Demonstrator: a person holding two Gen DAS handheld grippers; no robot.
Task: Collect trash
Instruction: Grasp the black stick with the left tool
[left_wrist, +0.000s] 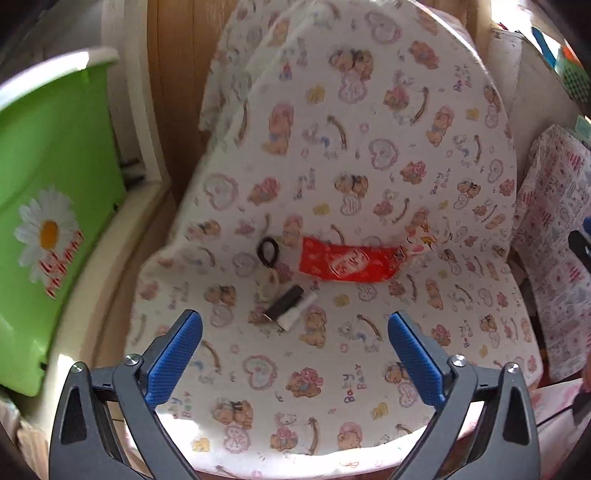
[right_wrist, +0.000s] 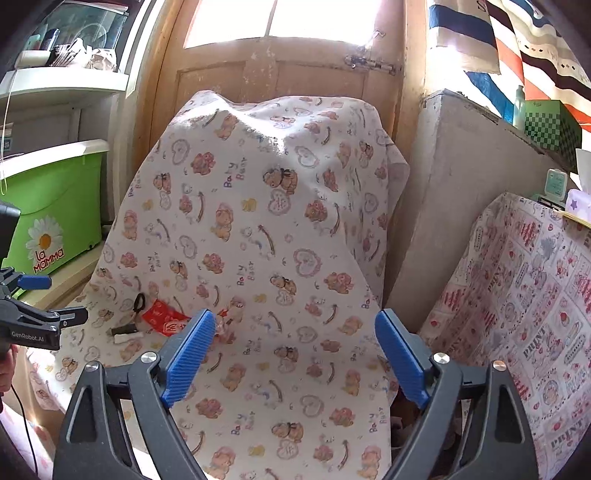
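Green bin (right_wrist: 55, 206): daisy, "La Mamma"; contents hidden.
Red wrapper (left_wrist: 351, 264): writing unreadable.
Left tool (left_wrist: 295, 338): wide open, empty.
Right tool (right_wrist: 295, 345): wide open, empty.

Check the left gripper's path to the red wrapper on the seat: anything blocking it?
Partly. The left gripper, open, faces the red wrapper, but a black-and-white tube and a hair tie lie on the bear-print cover just before it, slightly left.
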